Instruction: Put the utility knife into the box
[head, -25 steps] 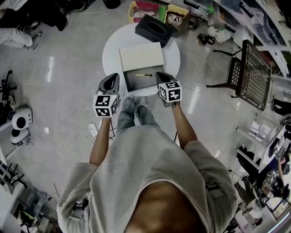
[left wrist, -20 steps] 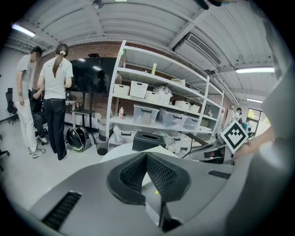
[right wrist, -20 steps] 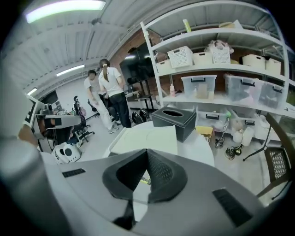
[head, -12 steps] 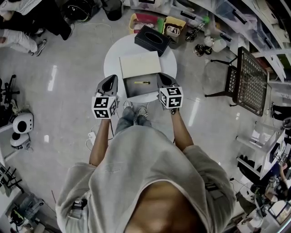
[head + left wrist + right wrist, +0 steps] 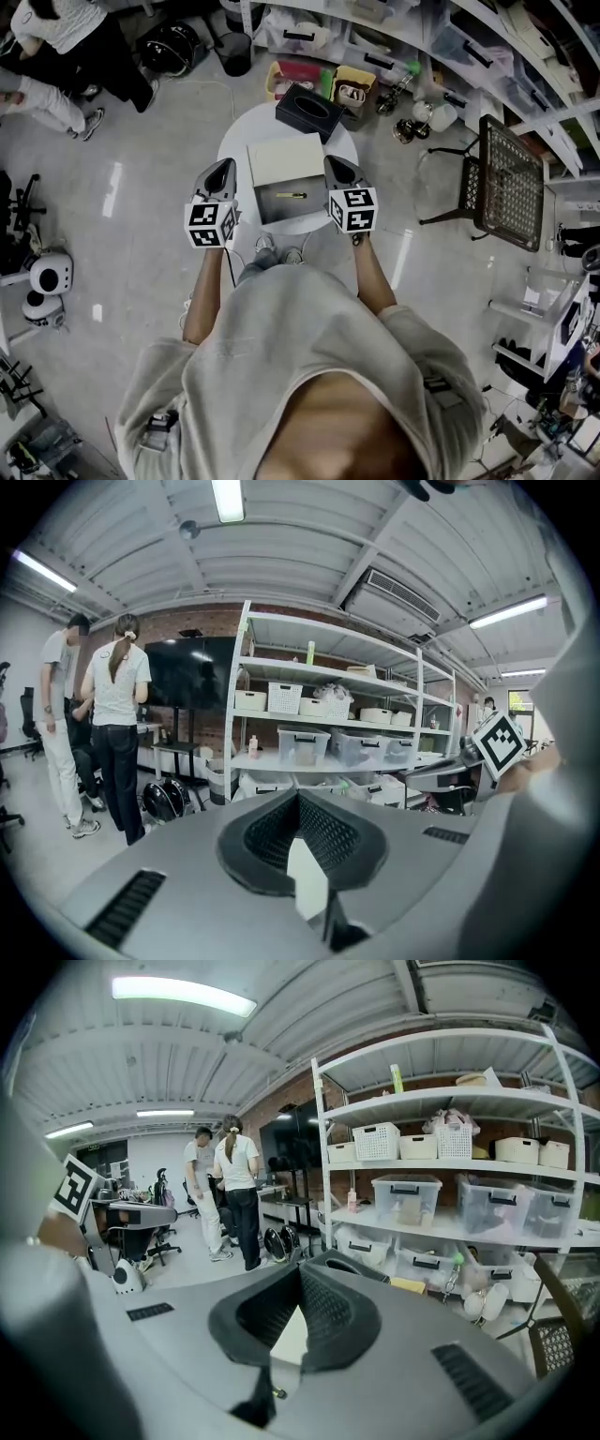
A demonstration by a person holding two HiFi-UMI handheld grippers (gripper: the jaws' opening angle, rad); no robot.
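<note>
Plainly, the utility knife (image 5: 292, 195) lay inside the open box (image 5: 275, 212), its length running from the left gripper (image 5: 222, 171) toward the right gripper (image 5: 338, 169), between them. Both grippers were closed and empty. Only the head view showed the knife; the gripper views showed shelves (image 5: 328, 714).

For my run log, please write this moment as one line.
utility knife: lying inside open box | left hand-held gripper: shut, empty | right hand-held gripper: shut, empty

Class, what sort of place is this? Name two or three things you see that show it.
Probably a lab or workshop: white metal shelving holding clear plastic storage bins, a large dark screen against a brick wall, and a round table on a polished floor.
</note>
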